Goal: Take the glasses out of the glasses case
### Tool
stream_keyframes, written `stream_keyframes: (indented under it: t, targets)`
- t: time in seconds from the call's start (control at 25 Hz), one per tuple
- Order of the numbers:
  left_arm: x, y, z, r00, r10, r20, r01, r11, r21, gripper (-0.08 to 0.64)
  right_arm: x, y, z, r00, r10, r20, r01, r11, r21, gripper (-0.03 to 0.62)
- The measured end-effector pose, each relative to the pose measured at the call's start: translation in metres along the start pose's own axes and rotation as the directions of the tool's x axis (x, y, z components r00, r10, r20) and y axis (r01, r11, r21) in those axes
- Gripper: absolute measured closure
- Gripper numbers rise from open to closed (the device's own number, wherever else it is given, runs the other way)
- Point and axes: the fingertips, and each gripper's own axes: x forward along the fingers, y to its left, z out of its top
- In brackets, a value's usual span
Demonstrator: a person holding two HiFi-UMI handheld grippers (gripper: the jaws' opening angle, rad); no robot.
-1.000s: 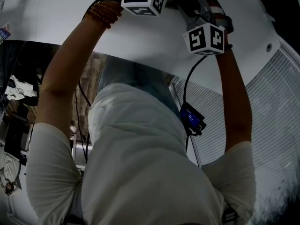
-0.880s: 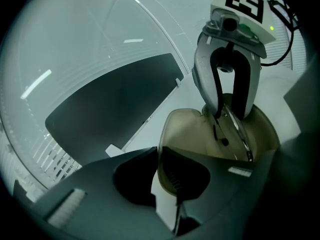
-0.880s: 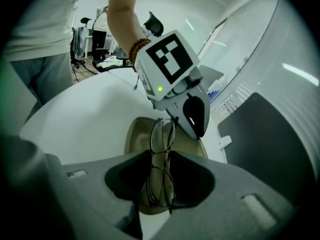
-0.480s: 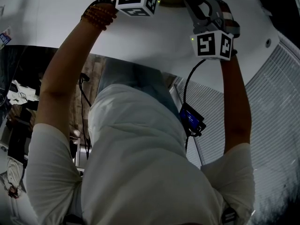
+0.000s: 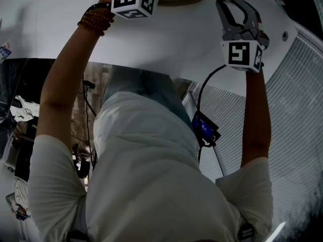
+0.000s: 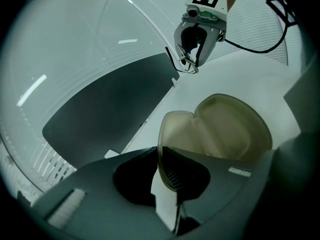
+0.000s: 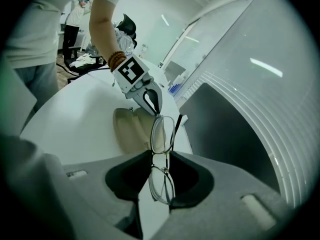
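An open tan glasses case lies on the white table, its hollow shells empty. My left gripper is shut on the case's near rim, which runs in between its jaws. The thin-framed glasses hang in the air above the table, apart from the case. My right gripper is shut on their bridge, with one lens on each side of the jaws. From the left gripper view, the right gripper shows high up beyond the case with the glasses dangling from its tips.
The table's curved edge runs beside a dark panel and a pale slatted wall. A black cable trails from the right gripper. Small items stand at the table's far end. A person stands in the background.
My right gripper has risen and moved right, away from the case and the left gripper, carrying the glasses. The left gripper has stayed on the case.
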Motion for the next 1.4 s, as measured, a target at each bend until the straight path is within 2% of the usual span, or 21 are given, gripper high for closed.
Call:
stream_keyframes:
  t: [0.2, 0.48, 0.72, 1.4]
  targets:
    - [0.002, 0.001, -0.006, 1.000, 0.014, -0.025, -0.015, 1.000, -0.014, 0.523, -0.023, 0.017, -0.054, 0.997, 0.008, -0.076, -0.005, 0.999, 0.043, 0.484]
    - [0.009, 0.003, -0.006, 0.999, 0.016, -0.039, -0.016, 1.000, -0.004, 0.523, -0.027, 0.072, -0.089, 0.986, 0.115, -0.122, -0.095, 0.982, 0.161, 0.483]
    - [0.010, 0.007, -0.004, 0.999, 0.025, -0.044, -0.025, 1.000, 0.002, 0.522, -0.015, 0.111, -0.097, 0.969, 0.218, -0.119, -0.191, 0.960, 0.205, 0.483]
    - [0.010, 0.007, -0.003, 0.999, 0.027, -0.044, -0.027, 1.000, 0.004, 0.522, 0.006, 0.112, -0.106, 0.958, 0.256, -0.132, -0.220, 0.947, 0.235, 0.488]
